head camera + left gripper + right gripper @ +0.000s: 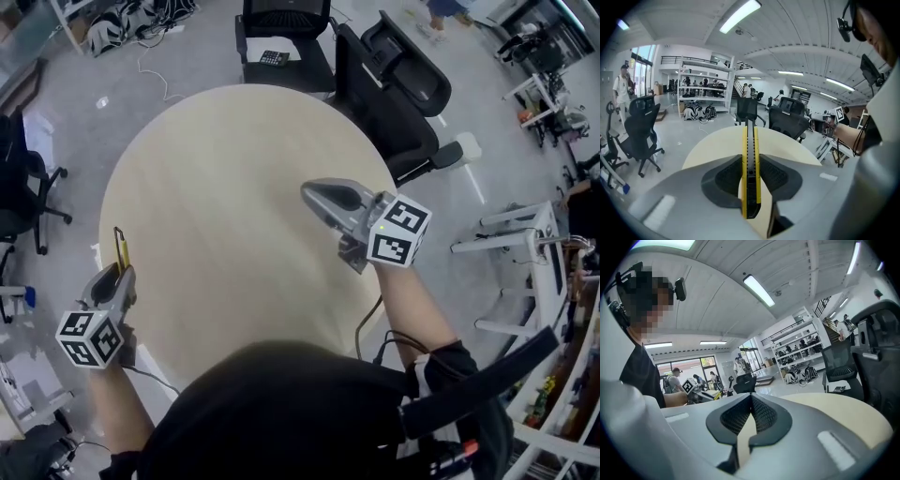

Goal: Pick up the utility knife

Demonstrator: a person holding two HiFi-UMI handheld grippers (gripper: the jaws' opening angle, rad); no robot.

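The utility knife [750, 173], yellow with a black slider, stands clamped between the pads of my left gripper [750, 176], its tip pointing away along the jaws. In the head view the left gripper [114, 281] hangs over the round table's left rim with the knife [122, 247] sticking out ahead of it. My right gripper [328, 199] is held above the right half of the table, jaws together with nothing in them. In the right gripper view its pads meet at the tips [751, 401].
The round beige table [225, 206] carries nothing else that I can see. Black office chairs [389, 89] stand at its far right edge, another chair [21, 183] is at the left. Cables lie on the grey floor. White racks [525, 244] stand to the right.
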